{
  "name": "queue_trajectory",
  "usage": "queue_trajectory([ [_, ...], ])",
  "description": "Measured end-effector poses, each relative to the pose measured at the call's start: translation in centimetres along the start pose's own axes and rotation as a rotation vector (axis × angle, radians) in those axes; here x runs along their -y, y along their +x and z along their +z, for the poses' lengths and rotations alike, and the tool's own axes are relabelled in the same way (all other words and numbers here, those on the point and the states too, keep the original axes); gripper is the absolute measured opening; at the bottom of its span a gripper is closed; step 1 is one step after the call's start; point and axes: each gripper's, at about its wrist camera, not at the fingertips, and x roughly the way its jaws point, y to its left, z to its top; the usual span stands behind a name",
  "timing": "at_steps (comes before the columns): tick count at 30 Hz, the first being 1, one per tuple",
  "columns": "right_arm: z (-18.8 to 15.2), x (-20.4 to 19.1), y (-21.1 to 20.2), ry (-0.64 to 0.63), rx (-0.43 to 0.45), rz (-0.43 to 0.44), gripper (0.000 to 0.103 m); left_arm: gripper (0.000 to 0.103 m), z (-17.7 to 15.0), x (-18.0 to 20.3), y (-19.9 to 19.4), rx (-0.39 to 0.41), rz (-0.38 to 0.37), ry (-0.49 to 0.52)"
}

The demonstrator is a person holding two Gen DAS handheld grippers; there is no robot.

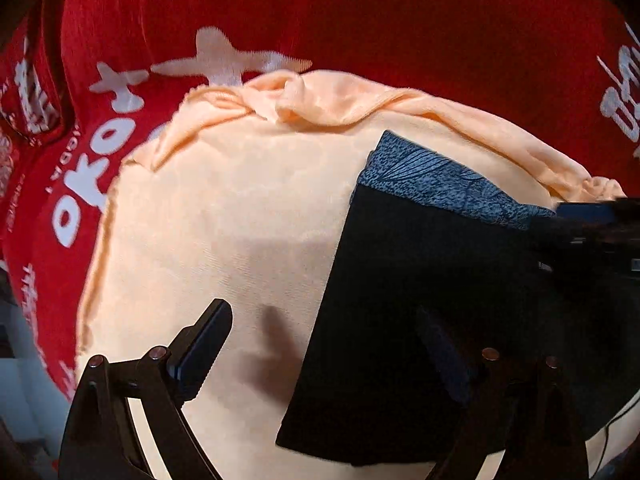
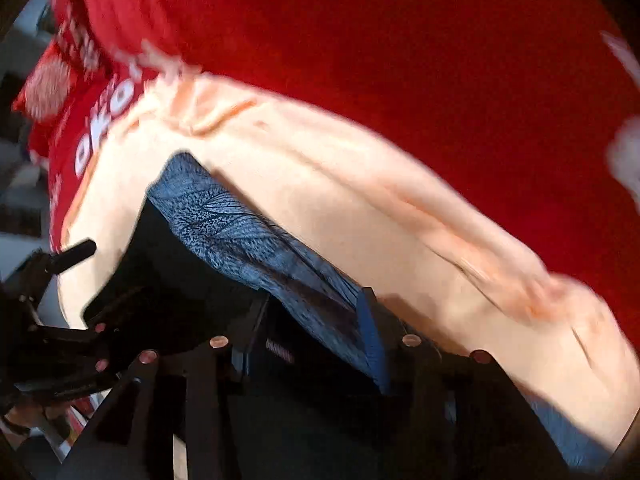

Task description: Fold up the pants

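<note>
Black pants (image 1: 420,300) lie folded on a peach cloth (image 1: 208,216), their blue-grey patterned waistband (image 1: 432,176) at the far end. My left gripper (image 1: 326,344) hangs open just above them. One of its fingers (image 1: 208,336) is over the peach cloth, and the other is over the black fabric. In the right wrist view, my right gripper (image 2: 314,328) is shut on the waistband (image 2: 240,232), whose fabric fills the gap between its fingers. That gripper also shows as a dark blur (image 1: 592,236) at the waistband's right end.
A red blanket (image 1: 360,12) with white print lies under the peach cloth and spreads beyond it on the far and left sides. The peach cloth's far edge (image 1: 320,96) is bunched into wrinkles. The bed's edge and room clutter (image 2: 24,184) show at far left.
</note>
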Motion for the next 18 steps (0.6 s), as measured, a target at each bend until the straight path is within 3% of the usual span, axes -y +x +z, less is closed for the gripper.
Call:
queue_trajectory([
  [5, -10.5, 7.3, -7.1, 0.370, 0.087, 0.159, 0.047, 0.095, 0.4, 3.2, -2.7, 0.033, -0.077, 0.076],
  [10, -23.1, 10.7, -7.4, 0.710, 0.076, 0.268, 0.047, 0.095, 0.4, 8.7, -1.3, 0.018, -0.080, 0.193],
  [12, -25.7, 11.0, -6.3, 0.762, 0.069, 0.311, 0.047, 0.095, -0.2, 9.6, 1.1, -0.032, -0.041, 0.199],
  [14, -26.2, 10.8, -5.2, 0.780, 0.086, 0.353, 0.047, 0.102, -0.6, 9.4, 1.2, 0.004, -0.042, 0.170],
  [18, -26.7, 10.7, -3.8, 0.814, 0.139, 0.415, 0.047, 0.102, -0.4, 9.0, 1.5, -0.016, -0.067, 0.150],
])
